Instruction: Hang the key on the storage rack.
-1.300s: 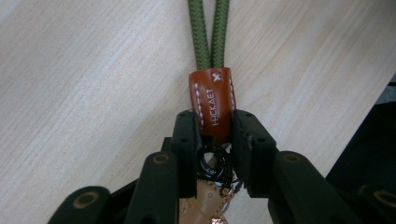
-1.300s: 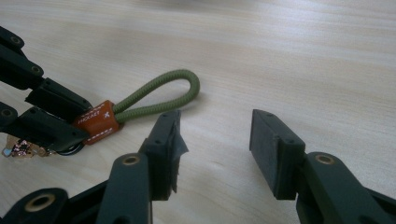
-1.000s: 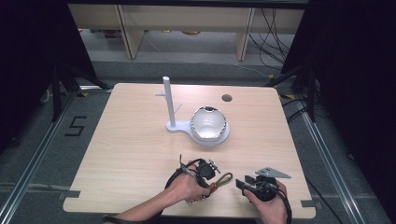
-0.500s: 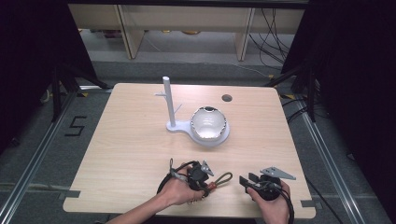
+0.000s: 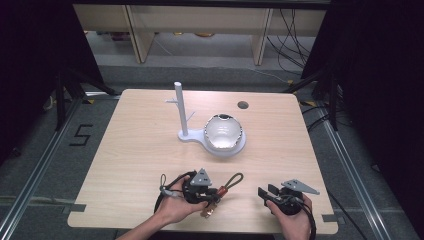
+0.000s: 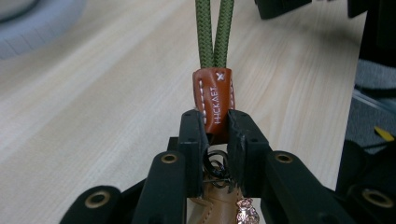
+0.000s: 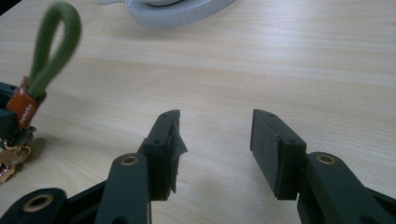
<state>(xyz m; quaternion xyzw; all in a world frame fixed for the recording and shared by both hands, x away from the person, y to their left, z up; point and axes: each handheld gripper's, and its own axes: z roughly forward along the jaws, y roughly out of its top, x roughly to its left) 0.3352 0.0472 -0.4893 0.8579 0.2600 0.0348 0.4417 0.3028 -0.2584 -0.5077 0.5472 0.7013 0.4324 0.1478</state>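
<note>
A keychain with a green cord loop and a brown leather tab hangs low over the wooden table near its front edge. My left gripper is shut on the tab, with the pads pressing both sides. In the left gripper view the left gripper has the cord running out ahead and a metal ring with a small charm hanging under the jaws. My right gripper rests to the right, open and bare. In the right gripper view the right gripper faces the loop at far left.
A white stand with an upright post and a round base carrying a shiny dome-like bowl sits mid-table. A small dark hole marks the far side. Shelving and cables lie beyond the table.
My left hand has drifted left along the front edge, carrying the keychain with it. The right gripper has stayed in place, still open.
</note>
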